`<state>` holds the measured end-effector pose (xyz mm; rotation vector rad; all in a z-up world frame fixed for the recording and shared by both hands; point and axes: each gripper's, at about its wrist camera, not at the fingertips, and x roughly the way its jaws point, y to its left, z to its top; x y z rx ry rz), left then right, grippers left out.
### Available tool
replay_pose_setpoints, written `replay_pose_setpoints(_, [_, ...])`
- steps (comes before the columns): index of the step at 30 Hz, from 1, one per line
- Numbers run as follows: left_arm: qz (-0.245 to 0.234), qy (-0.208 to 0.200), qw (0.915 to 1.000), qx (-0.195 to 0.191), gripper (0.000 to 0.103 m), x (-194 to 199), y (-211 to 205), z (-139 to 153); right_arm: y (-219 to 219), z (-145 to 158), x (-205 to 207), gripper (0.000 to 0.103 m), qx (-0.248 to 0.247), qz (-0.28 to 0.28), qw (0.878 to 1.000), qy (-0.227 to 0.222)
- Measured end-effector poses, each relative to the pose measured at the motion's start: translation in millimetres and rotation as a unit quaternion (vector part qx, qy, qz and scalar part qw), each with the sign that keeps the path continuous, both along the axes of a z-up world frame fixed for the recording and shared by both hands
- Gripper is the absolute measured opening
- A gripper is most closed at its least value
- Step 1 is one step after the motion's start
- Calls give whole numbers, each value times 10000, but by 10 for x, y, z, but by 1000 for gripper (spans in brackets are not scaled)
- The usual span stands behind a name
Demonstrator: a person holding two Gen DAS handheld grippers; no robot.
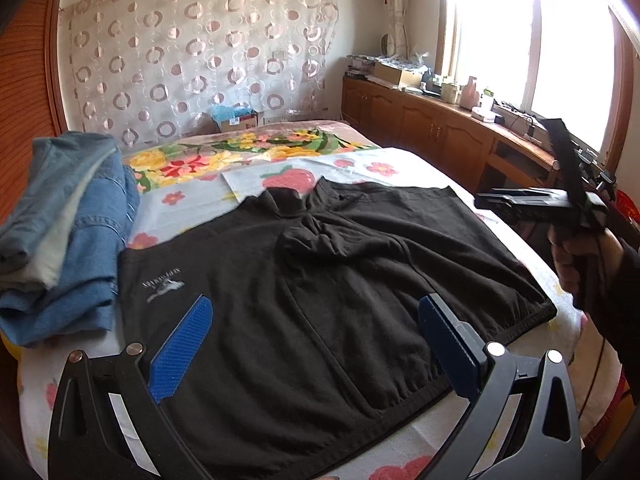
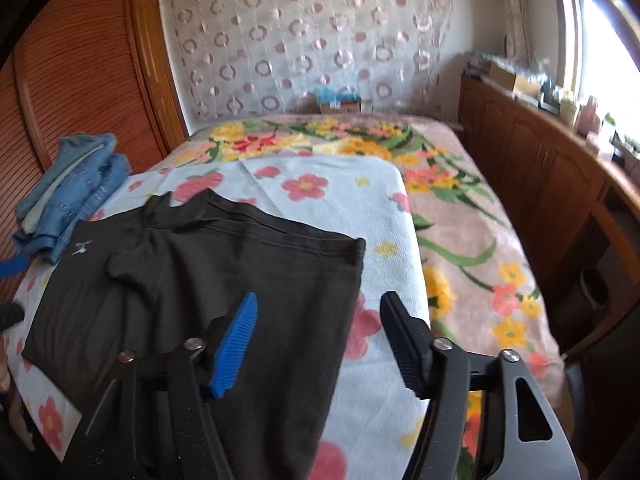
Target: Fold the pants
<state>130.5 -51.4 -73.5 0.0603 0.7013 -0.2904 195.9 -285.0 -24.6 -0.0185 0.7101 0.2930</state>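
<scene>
Black pants [image 1: 304,280] lie folded flat on the flowered bed cover [image 1: 380,168], with a small white logo at their left edge and a bunched fold near the middle. My left gripper [image 1: 316,316] is open and empty, hovering just above the near part of the pants. The right gripper [image 1: 520,202] shows at the right edge of the left wrist view, held in a hand above the bed's right side. In the right wrist view the right gripper [image 2: 320,308] is open and empty above the right edge of the pants [image 2: 208,280].
A stack of folded blue jeans [image 1: 68,236] sits on the bed's left side, next to the pants; it also shows in the right wrist view [image 2: 68,192]. A wooden cabinet [image 1: 432,124] with clutter runs along the right wall under the window. A louvred wooden wardrobe [image 2: 80,80] stands on the left.
</scene>
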Motion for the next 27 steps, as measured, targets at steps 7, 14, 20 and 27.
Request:
replay_pose_setpoints(7, [27, 200, 9998, 39, 103, 39, -21, -144, -77, 44, 271, 45, 225, -181, 9990, 341])
replay_pose_setpoints(14, [42, 374, 9993, 41, 103, 50, -27, -257, -56, 90, 411, 28, 285, -227, 9985, 409])
replay_pose_setpoints(20, [44, 464, 9988, 117, 103, 54, -50, -328, -75, 83, 459, 5, 263, -100, 9989, 384])
replay_pose_setpoints(27, [69, 576, 9982, 120, 103, 44, -25, -406, -280, 121, 406, 3, 235, -598, 9977, 206])
